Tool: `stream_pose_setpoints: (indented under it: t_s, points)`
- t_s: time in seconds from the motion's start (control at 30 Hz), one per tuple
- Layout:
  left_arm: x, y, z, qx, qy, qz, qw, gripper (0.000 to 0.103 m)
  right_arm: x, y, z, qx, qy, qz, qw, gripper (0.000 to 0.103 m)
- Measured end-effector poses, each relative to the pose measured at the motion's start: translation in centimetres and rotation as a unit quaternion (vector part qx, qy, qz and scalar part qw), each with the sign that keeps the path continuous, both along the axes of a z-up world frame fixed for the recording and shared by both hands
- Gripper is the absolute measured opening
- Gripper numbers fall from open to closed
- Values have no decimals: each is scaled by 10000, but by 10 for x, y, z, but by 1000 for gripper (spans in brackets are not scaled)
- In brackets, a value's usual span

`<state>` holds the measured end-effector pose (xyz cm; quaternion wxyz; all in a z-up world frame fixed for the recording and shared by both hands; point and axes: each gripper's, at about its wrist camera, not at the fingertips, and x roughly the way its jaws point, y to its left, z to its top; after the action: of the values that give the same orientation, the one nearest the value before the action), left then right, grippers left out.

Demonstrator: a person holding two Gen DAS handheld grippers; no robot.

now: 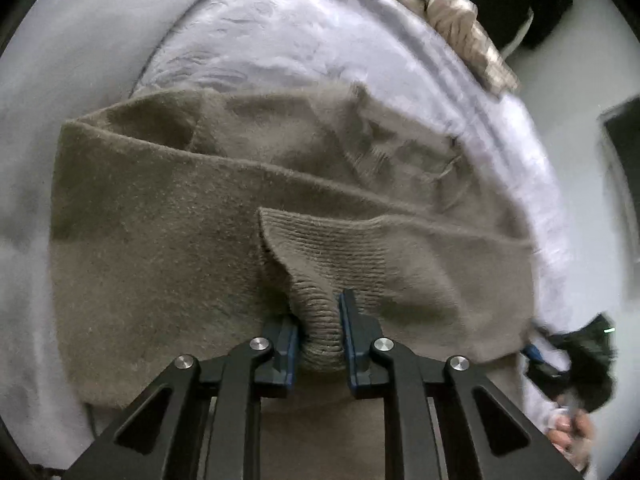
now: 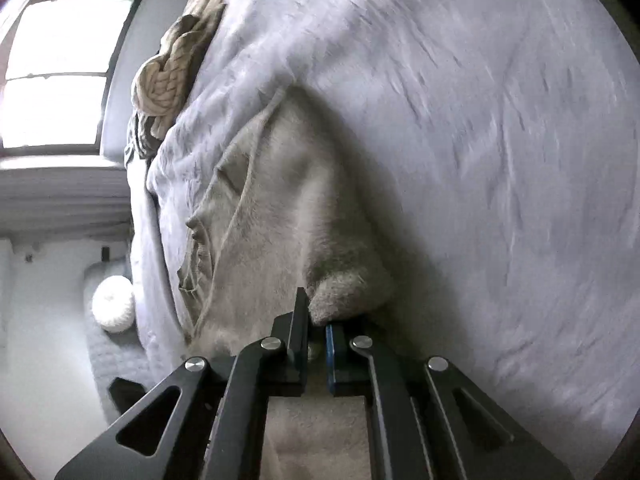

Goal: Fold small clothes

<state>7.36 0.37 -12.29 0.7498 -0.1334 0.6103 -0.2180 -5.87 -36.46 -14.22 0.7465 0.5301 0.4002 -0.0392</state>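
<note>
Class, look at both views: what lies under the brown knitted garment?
The brown knitted garment lies spread on a pale lilac bedspread, which shows around it on several sides. Whatever sits beneath its middle is covered. Both the left claw and the right claw pinch its fabric.

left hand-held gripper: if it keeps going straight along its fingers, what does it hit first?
The left hand-held gripper is already shut on a ribbed fold of the brown knit garment. Straight on, it would likely press into more of that garment, with the pale bedcover beneath; depth is unclear.

Fuzzy matt knit sweater point(image 1: 168, 216), ribbed cuff point(image 1: 320, 252)
</note>
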Motion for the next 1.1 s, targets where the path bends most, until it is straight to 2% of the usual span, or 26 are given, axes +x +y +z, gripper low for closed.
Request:
stream_pose_setpoints:
  t_s: [0.07, 0.1, 0.17, 0.27, 0.33, 0.4, 0.47, 0.53, 0.6, 0.63, 0.67, 0.77, 0.9, 0.93, 0.97, 1.0, 1.03, 1.07, 1.1]
  points:
    - [-6, 7, 11, -75, -177, -15, 9998, 18, -6, -16, 15, -295, -98, 179, 9994, 7]
    - [-9, 9, 15, -22, -241, -43, 9997, 13, -5, -19, 17, -435, -90, 279, 9986, 7]
    - [-16, 10, 13, 88, -213, -134, 9996, 13, -3, -24, 12, -564, 44, 439, 9974, 8]
    - [-23, 15, -6, 412, -85, -107, 9991, 13, -3, -27, -14, -351, 417, 641, 9965, 9]
    - [-25, 21, -15, 337, 16, 34, 9994, 13, -7, -26, -17, -270, 437, 690, 9963, 9]
    - [-26, 28, -14, 281, -15, 118, 9995, 13, -11, -23, -12, -409, 477, 767, 9951, 14]
    - [-26, 32, -10, 525, -134, 73, 9985, 13, -19, -19, -2, -684, 574, 904, 9919, 20]
    - [-26, 35, -5, 787, -249, 9, 9966, 13, -29, -19, 18, -1117, 408, 1034, 9875, 22]
    - [-25, 41, 4, 947, -358, -8, 9949, 13, -30, -25, 34, -1392, 193, 1025, 9848, 45]
    - [-24, 44, 10, 978, -419, -10, 9943, 13, -27, -32, 39, -1468, 115, 951, 9845, 65]
    - [-24, 47, 16, 990, -474, -28, 9940, 13, -24, -39, 41, -1465, 48, 855, 9855, 67]
    - [-22, 39, 28, 1061, -712, -142, 9917, 13, -4, -66, 34, -1107, -145, 577, 9921, 67]
    - [-19, 15, 25, 974, -710, -267, 9923, 13, 35, -84, 7, -364, -190, 473, 9980, 65]
    - [-19, 10, 23, 944, -697, -282, 9927, 13, 43, -86, 0, -187, -134, 473, 9986, 55]
    - [-19, 4, 21, 923, -688, -295, 9929, 13, 49, -87, -7, -24, -45, 467, 9989, 19]
    - [-19, -3, 17, 932, -669, -307, 9929, 13, 55, -87, -11, 104, 66, 501, 9987, 9]
    - [-20, -8, 12, 989, -630, -315, 9926, 13, 58, -85, -9, 122, 66, 564, 9983, 9]
    - [-20, -12, 8, 1063, -610, -315, 9920, 13, 59, -81, 1, -163, -26, 637, 9978, 9]
    - [-20, -15, 4, 1133, -595, -312, 9913, 13, 59, -72, 20, -790, -117, 829, 9934, 9]
